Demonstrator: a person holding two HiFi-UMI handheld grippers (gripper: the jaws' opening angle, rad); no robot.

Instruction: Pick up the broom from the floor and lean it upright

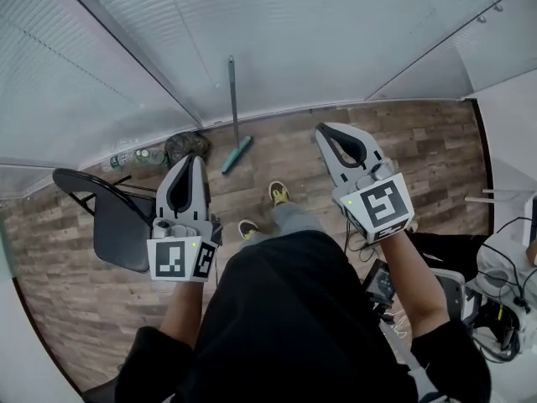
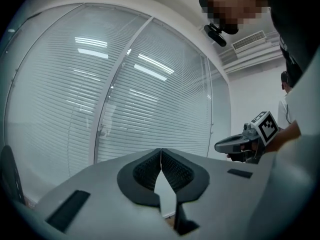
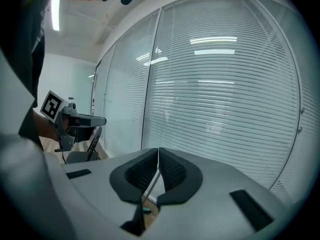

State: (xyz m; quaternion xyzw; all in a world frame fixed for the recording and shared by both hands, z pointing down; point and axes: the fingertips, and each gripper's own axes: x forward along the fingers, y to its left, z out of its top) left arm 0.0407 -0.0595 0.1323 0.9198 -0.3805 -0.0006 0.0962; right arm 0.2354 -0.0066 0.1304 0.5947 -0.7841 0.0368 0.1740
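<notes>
Two pairs of jaws pressed together on nothing: left gripper (image 1: 197,160) and right gripper (image 1: 324,131), raised side by side, near. Farther off, propped upright against blinds (image 1: 294,40), head down on floor (image 1: 419,149): broom (image 1: 233,112), right of black chair (image 1: 117,225).

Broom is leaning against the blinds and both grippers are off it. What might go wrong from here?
The broom leans steeply on the smooth blind wall with only its head on the wood floor and nothing gripping it, so it may slide and fall. If it falls, it could hit the dark bag beside its head. The left gripper, shut and empty, is near the chair; a careless swing might knock it.
</notes>
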